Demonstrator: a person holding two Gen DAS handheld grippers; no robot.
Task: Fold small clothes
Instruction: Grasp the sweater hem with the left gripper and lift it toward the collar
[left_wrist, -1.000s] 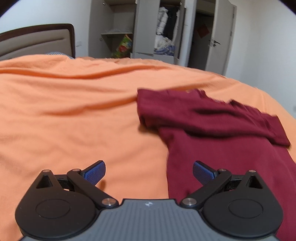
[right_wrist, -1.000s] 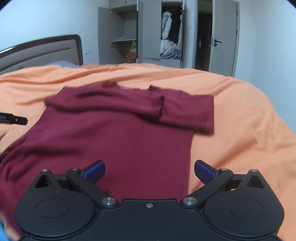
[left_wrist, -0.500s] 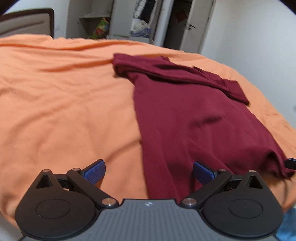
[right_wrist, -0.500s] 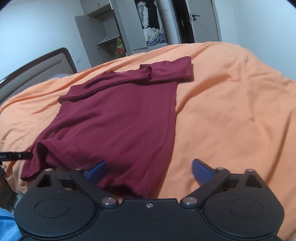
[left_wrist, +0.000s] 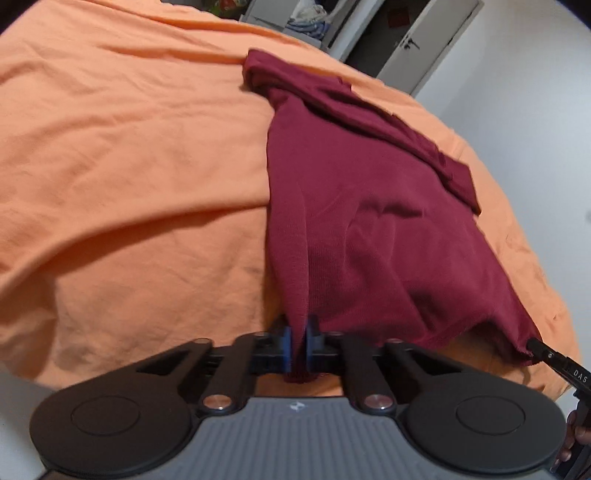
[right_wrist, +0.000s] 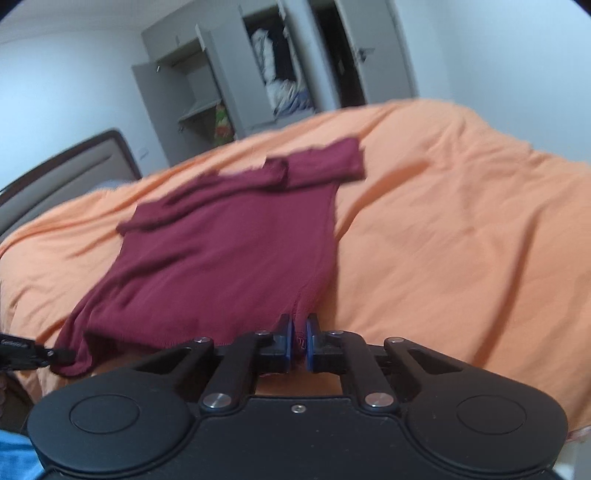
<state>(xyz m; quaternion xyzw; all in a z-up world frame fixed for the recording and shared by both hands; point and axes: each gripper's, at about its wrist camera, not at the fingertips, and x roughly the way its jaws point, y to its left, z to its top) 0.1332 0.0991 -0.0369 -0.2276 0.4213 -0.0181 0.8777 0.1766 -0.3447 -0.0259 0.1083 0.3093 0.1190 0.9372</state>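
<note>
Both jaws, spread half a second earlier, have been clamped on the maroon shirt (left_wrist: 369, 221) at its hem corners on the orange bedspread (left_wrist: 129, 147), left gripper (left_wrist: 297, 345) and right gripper (right_wrist: 300, 341) alike, so the hem can be carried toward the collar.

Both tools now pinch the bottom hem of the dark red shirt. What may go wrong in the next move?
1. The left tool and right tool hold only thin hem edges, which might slip out.
2. The sleeves folded across the maroon shirt may fall open.
3. The orange sheet may drag along.
</note>
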